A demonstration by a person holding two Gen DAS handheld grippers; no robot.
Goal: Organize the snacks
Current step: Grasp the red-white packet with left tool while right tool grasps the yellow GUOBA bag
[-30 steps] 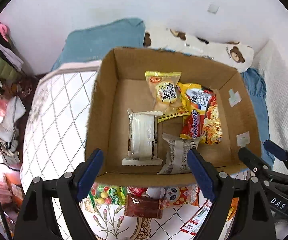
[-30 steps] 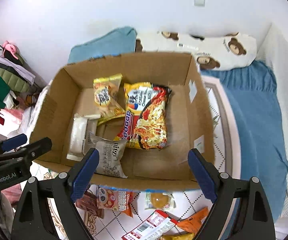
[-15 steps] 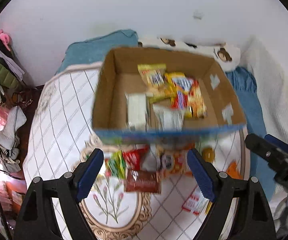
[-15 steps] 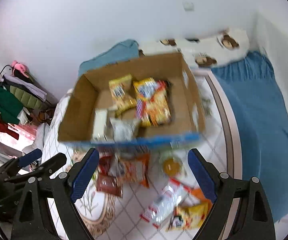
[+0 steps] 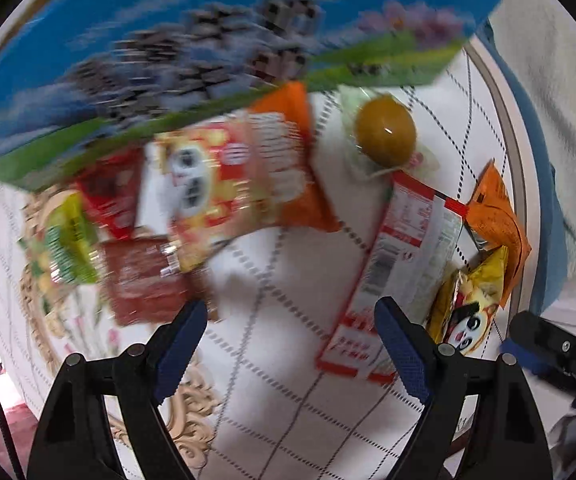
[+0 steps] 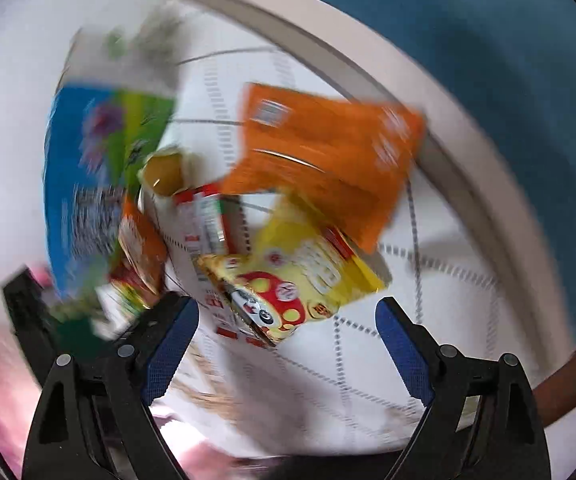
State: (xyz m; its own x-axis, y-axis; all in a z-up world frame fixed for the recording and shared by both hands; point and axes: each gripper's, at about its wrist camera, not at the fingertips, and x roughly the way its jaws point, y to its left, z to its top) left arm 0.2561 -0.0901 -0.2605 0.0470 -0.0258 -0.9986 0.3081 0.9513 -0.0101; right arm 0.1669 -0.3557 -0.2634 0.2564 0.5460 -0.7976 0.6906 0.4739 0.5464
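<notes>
blue box wall looms over loose snack packets

blue and green printed card, the outer wall of the box point(image 5: 215, 52), fills the top of the left wrist view, badly blurred. every place below is given from this box. just below its lower edge, on the white quilted cloth point(image 5: 279, 320), lies a panda-print packet point(image 5: 223, 184) with an orange end, partly touching the box wall. below and left of the box sit a red packet point(image 5: 107, 196), a green and yellow candy bag point(image 5: 67, 240) and a dark red wrapper point(image 5: 143, 280), overlapping one another. under the box's right corner rests a round amber sweet in clear wrap point(image 5: 386, 132). further down and right of it lie a long red-and-white packet point(image 5: 400, 264), an orange sachet point(image 5: 496, 216) and a yellow panda packet point(image 5: 468, 300), bunched together.

the left gripper point(image 5: 290, 344) hangs above bare cloth, jaws spread wide and holding nothing. the right gripper point(image 6: 288, 344) is likewise released, jaws wide apart, with the yellow packet between and just beyond its fingers; whether it touches them cannot be told through the blur. in that view the orange sachet lies right of the box.
</notes>
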